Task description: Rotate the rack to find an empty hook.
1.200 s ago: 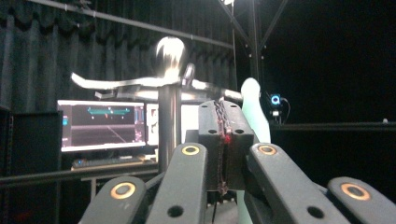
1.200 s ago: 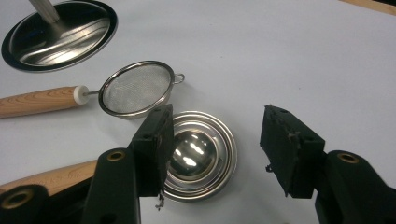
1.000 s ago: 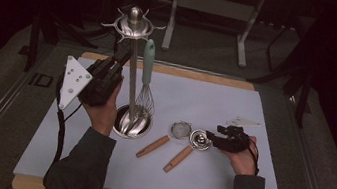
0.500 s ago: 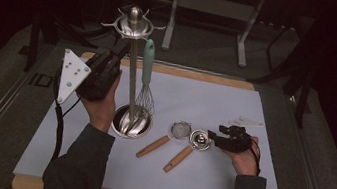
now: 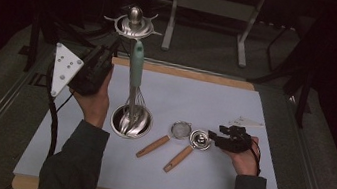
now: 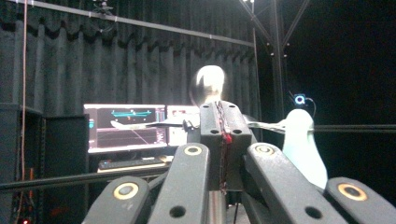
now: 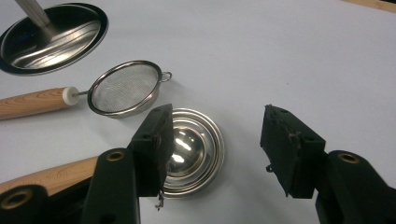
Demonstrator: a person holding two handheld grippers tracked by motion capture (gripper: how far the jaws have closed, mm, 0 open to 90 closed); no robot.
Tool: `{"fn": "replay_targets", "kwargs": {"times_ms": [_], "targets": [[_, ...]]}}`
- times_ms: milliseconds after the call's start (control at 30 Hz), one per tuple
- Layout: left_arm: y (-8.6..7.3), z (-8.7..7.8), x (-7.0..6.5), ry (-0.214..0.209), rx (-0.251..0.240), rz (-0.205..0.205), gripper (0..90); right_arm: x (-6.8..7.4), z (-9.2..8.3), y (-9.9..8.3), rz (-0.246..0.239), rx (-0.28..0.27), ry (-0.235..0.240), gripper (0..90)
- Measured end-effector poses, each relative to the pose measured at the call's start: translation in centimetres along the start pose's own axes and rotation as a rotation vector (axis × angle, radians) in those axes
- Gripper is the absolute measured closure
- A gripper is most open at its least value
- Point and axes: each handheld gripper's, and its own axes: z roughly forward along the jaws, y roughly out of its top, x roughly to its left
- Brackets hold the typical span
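Observation:
A metal utensil stand (image 5: pixel 133 22) rises from its round base dish (image 5: pixel 115 117) on the white mat. A whisk with a teal handle (image 5: pixel 136 64) hangs from the stand's top ring, its wires down by the dish. My left gripper (image 5: pixel 111 50) is held high beside the ring. Its jaws are shut with nothing between them, and past them stand the stand's knob (image 6: pixel 208 86) and the teal handle (image 6: pixel 301 140). My right gripper (image 5: pixel 213 136) rests low on the mat, open (image 7: pixel 217 114) around the bowl of a wooden-handled ladle (image 7: pixel 191 144). A small wooden-handled strainer (image 7: pixel 123 88) lies just beyond.
The strainer (image 5: pixel 181 129) and ladle (image 5: pixel 198 139) lie side by side right of the base dish (image 7: pixel 51 37), handles pointing toward the near edge. The white mat (image 5: pixel 196 98) covers a wooden board. Dark curtains and lit monitors (image 6: pixel 126 126) stand behind the table.
My left gripper has shifted slightly up and to the left beside the stand's top. The whisk now hangs closer to the pole. The right gripper has stayed put.

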Motion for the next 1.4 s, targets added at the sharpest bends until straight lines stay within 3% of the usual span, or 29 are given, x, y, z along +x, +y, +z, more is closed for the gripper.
{"fn": "replay_targets", "kwargs": {"times_ms": [433,1000,1400], "targets": [[0.1,0.3,1.8,0.027,0.027,-0.029,89.6,-0.1,-0.1,0.0,0.005,0.001,-0.003,43.9],[0.3,1.6,3.1,0.054,0.076,-0.017,89.7,-0.3,-0.2,-0.1,0.005,0.001,-0.007,44.0],[0.5,0.7,4.0,0.066,0.111,0.001,89.6,-0.6,-0.3,-0.2,0.015,0.001,-0.011,44.0]]}}
